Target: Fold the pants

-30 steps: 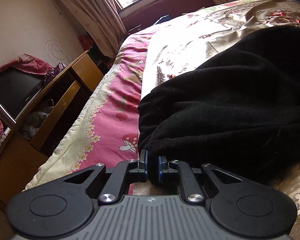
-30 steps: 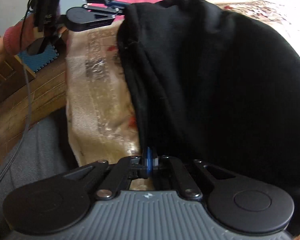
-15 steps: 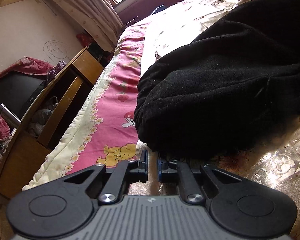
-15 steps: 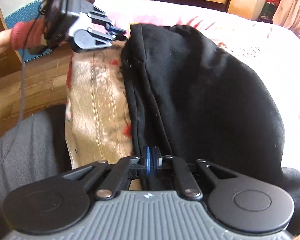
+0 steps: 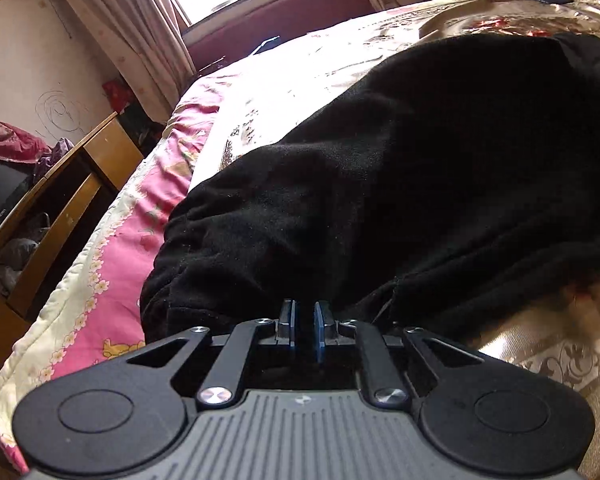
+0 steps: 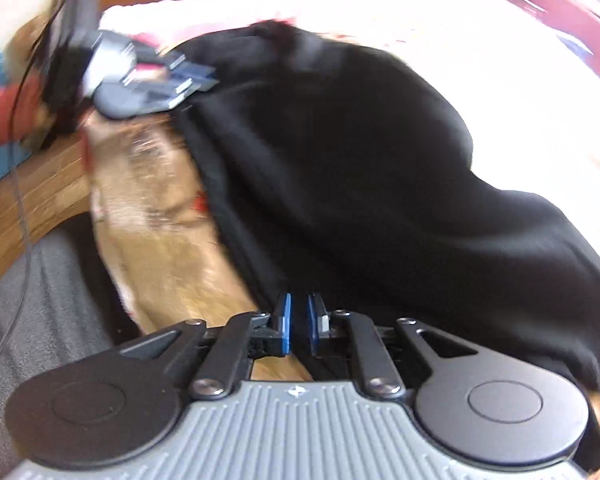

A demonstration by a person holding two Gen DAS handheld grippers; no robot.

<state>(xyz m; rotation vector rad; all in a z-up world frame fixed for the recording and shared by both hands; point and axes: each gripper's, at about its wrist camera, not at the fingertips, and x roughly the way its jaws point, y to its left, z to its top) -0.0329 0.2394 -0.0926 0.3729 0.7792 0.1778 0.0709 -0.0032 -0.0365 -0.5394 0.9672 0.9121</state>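
Observation:
Black pants (image 5: pixel 400 184) lie folded in a thick heap on the patterned bedspread (image 5: pixel 548 344). My left gripper (image 5: pixel 303 330) sits at the near edge of the heap, jaws slightly apart with nothing between them. In the right wrist view the pants (image 6: pixel 360 184) fill the middle. My right gripper (image 6: pixel 299 326) is at their near edge, jaws a little apart and empty. The left gripper also shows there (image 6: pixel 180 84), blurred, at the far left corner of the pants.
A pink cartoon quilt (image 5: pixel 100 276) hangs over the bed's left edge. A wooden desk (image 5: pixel 60 208) stands left of the bed. A window and curtains (image 5: pixel 148 24) are at the back. A grey-clad leg (image 6: pixel 40 308) is at the near left.
Both grippers have let go of the pants and their jaws have opened slightly. The left gripper has come back close to the pants' edge. The right wrist view is blurred by motion.

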